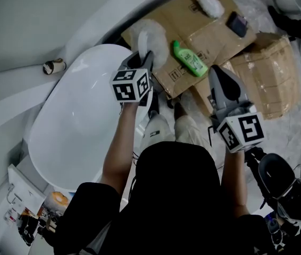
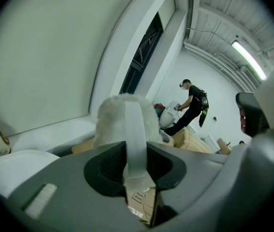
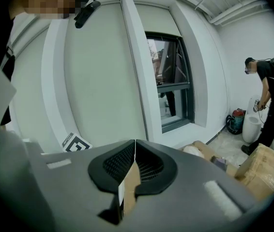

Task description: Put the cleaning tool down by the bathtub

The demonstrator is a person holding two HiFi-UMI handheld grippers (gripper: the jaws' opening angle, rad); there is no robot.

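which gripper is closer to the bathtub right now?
Left. The left gripper, clamped on the fluffy cleaning tool, is at the far end of the bathtub rim. The right gripper is off to the side, above the cardboard.

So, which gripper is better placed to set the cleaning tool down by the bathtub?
Left. The left gripper is shut on the cleaning tool, right beside the bathtub. The right gripper is shut, empty and farther off.
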